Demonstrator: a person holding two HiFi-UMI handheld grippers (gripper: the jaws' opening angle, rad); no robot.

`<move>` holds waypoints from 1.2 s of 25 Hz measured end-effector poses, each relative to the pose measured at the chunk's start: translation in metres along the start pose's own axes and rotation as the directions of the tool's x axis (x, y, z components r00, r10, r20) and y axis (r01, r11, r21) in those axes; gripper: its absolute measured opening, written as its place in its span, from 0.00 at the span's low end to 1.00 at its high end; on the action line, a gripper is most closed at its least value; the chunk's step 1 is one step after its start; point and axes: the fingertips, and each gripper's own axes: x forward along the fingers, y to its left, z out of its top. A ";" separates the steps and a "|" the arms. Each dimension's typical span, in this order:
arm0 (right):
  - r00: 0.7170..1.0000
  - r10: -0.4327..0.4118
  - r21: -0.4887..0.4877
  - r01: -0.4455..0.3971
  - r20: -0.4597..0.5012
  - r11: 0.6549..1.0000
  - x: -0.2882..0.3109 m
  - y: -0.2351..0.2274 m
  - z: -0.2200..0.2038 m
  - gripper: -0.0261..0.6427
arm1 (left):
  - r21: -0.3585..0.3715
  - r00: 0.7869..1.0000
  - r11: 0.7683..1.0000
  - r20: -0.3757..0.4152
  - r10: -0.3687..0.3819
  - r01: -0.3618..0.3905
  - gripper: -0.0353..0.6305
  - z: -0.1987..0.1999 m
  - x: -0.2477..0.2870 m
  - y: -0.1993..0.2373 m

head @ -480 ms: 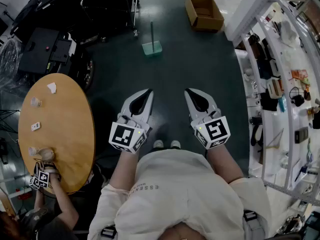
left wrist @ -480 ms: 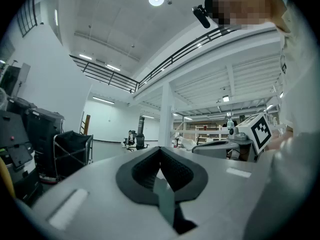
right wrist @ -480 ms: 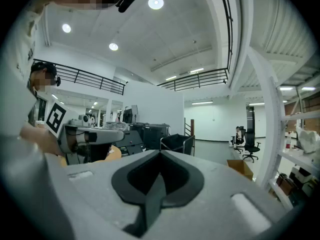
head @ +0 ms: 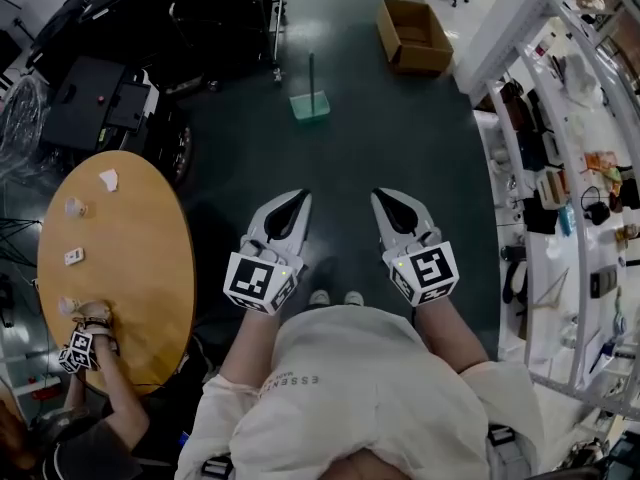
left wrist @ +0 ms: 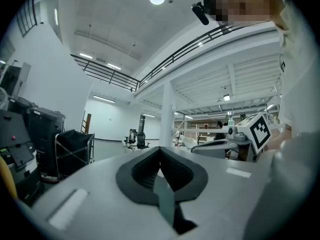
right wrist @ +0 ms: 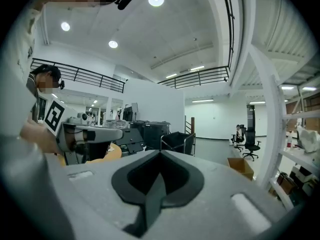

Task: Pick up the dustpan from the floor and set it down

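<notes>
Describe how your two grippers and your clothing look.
The left gripper and right gripper match. Each is a light grey shell tapering to a point, with a black teardrop-shaped recess. Each carries a white cube with black square markers at the rear. No cables show. The person wears a pale short-sleeved top.

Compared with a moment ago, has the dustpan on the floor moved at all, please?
No. The dustpan keeps its place relative to the cardboard box; both shift slightly down the head view together, so only the camera moved.

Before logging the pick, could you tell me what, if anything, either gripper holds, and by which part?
Nothing is held: left gripper and right gripper are both shut and empty.
</notes>
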 end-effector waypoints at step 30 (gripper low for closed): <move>0.987 0.016 0.051 -0.008 -0.160 0.999 0.307 -0.145 -0.028 0.03 | -0.039 0.961 0.961 0.002 0.275 -0.275 0.06 -0.011 0.129 0.277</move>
